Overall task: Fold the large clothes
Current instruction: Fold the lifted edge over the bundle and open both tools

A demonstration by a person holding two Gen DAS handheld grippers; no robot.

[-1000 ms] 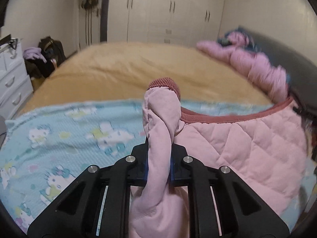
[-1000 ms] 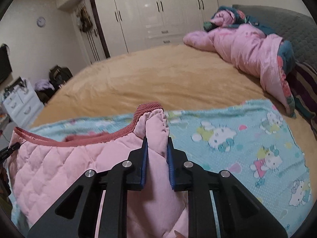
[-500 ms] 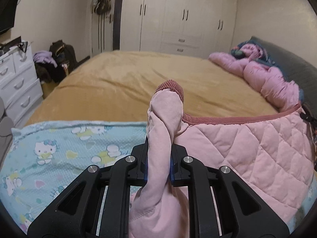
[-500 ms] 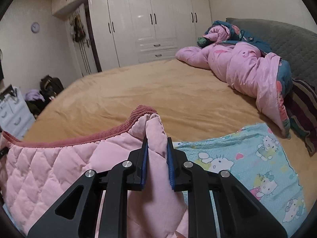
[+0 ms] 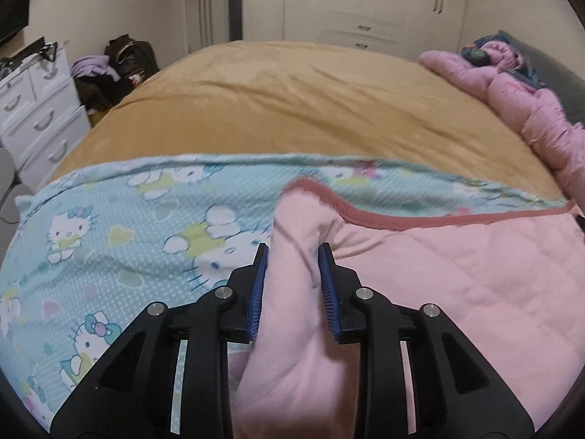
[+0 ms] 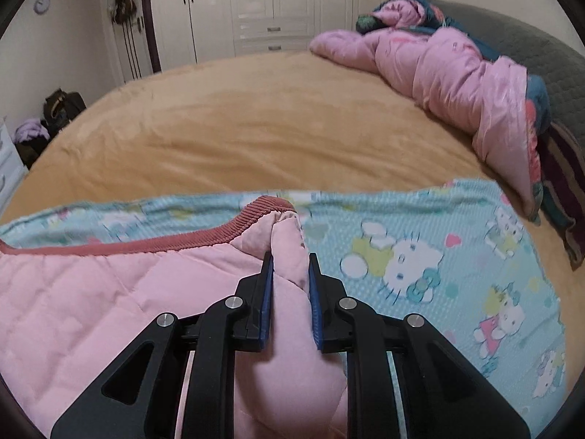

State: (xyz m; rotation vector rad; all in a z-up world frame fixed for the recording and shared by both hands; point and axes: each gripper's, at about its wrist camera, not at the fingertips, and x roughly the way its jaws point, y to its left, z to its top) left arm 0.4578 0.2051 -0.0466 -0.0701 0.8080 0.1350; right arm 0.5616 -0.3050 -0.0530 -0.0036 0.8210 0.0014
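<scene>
A pink quilted blanket with a dark pink ribbed edge lies folded over its light blue cartoon-cat side on the bed. It also shows in the right wrist view. My left gripper has its jaws spread a little around the blanket's left corner, which slumps between them. My right gripper stands the same way around the right corner, jaws slightly apart, fabric still between the pads.
The bed has a tan cover. A bunched pink duvet lies along the grey headboard. A white drawer chest and a pile of bags stand at the left. White wardrobes line the far wall.
Both grippers have come down and forward, laying the pink edge onto the blue side. Both pairs of jaws have widened from a tight pinch, more so on the left.
</scene>
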